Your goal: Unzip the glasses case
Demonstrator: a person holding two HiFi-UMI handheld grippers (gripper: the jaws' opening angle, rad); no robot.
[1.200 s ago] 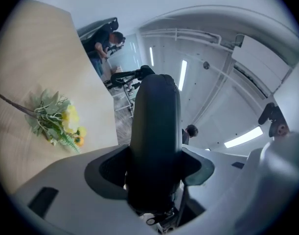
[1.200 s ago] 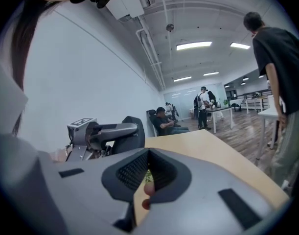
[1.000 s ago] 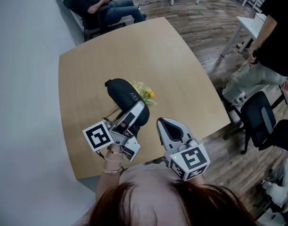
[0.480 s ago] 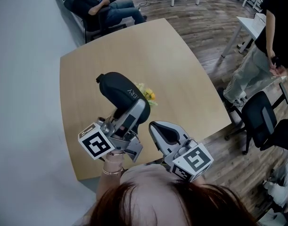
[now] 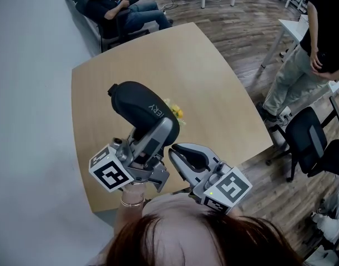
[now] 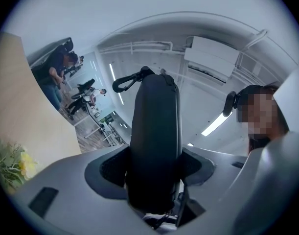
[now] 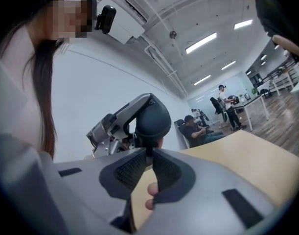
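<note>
Head view: clamping the near end of the glasses case (image 5: 137,105) in the left gripper (image 5: 157,134) and holding it off the table (image 5: 213,76), above the near left part rather than resting on the wood. Lying with its long axis running away from the near edge toward the far left corner, far end tilting upward. Hovering the right gripper (image 5: 173,153) just right of that clamped end, jaws pressed together with nothing visibly between them, tips pointing at the rounded near end and almost touching it. Being the free tool and close by, probably taking the zip, though likely needing to open first. Passing just beside small yellow flowers (image 5: 173,111) lying on the table by the case's right flank. Left gripper view: looking along the case edge-on, showing both pads squeezing its flanks, which the head view is hiding. Also showing a dark loop (image 6: 124,83) sticking out at the far tip, against ceiling rather than tabletop, which fits the upward tilt. Not settling whether that loop is the zip pull. Right gripper view: showing the shut tips just under the rounded near end, no slider visible there. Judging from this, probably having to reach toward the far tip for the pull.
</note>
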